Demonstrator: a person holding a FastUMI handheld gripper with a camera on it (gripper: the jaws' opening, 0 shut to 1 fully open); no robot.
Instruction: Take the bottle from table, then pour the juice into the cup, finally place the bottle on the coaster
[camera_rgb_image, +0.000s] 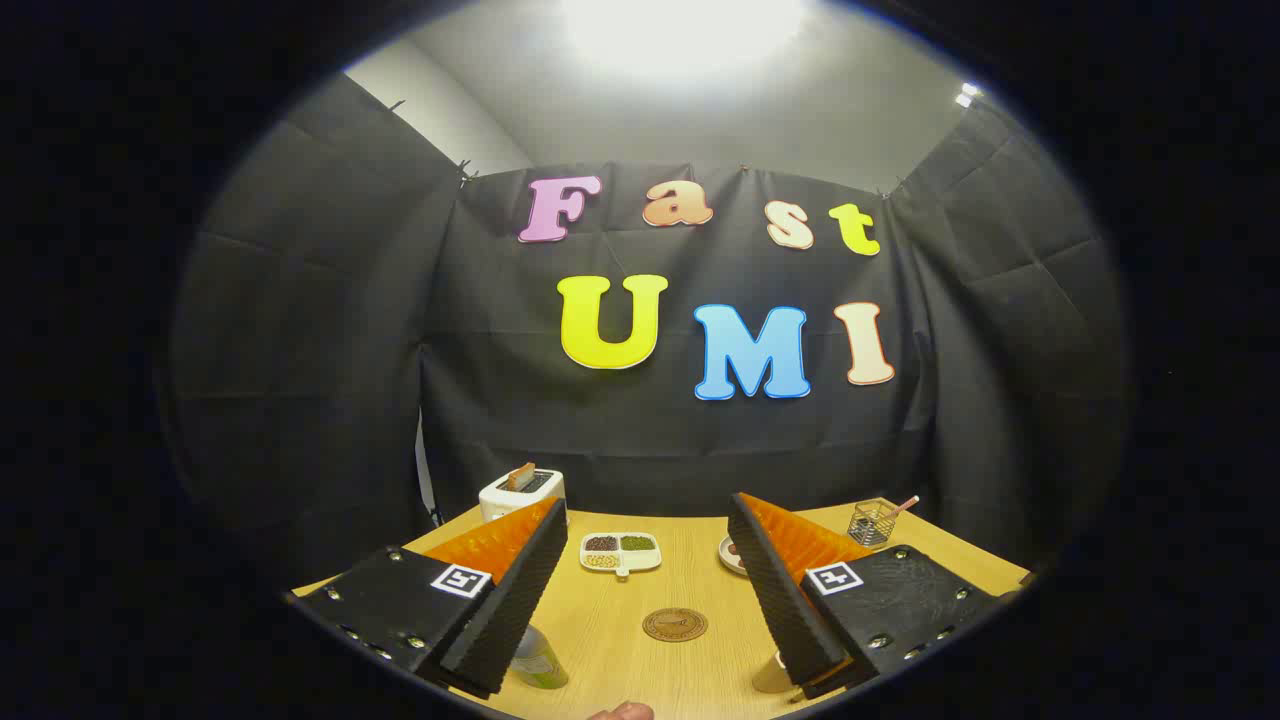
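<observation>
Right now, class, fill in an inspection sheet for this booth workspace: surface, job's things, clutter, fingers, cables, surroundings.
Surface: light wooden table.
Job's things: round brown coaster between the fingers; green bottle partly behind the left finger; pale cup, barely visible by the right finger.
Clutter: white toaster, white divided dish of beans, wire mesh basket, small plate.
Fingers: gripper open, holding nothing.
Cables: nothing seen.
Surroundings: black cloth wall.

Wood-grain table (640, 640), ribbed fingers (520, 590)
</observation>
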